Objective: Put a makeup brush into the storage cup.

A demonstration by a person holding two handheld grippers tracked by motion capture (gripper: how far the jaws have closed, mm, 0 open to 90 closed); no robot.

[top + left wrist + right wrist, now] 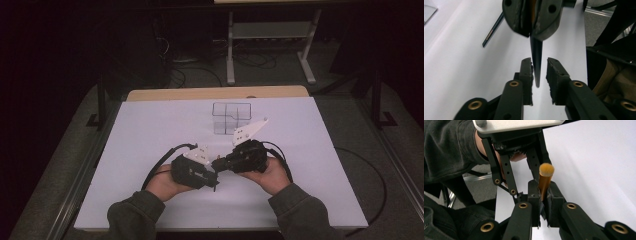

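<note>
A small brush is clamped in my right gripper (544, 185). Its tan bristle head (546, 169) and orange ferrule stick out past the jaws in the right gripper view. In the left gripper view the brush's dark pointed handle (536, 60) reaches down between the jaws of my left gripper (539, 61), which stands open around it, the handle close to the left pad. The right gripper (534, 22) faces it from above, shut on the brush. In the high view both grippers meet nose to nose near the table's front middle, left gripper (215, 181), right gripper (217, 164).
A dark green pencil (491, 31) lies on the white table (150, 135) beyond the grippers. A clear plastic box with compartments (231, 117) stands at the back middle. The person's sleeves come in at the front edge.
</note>
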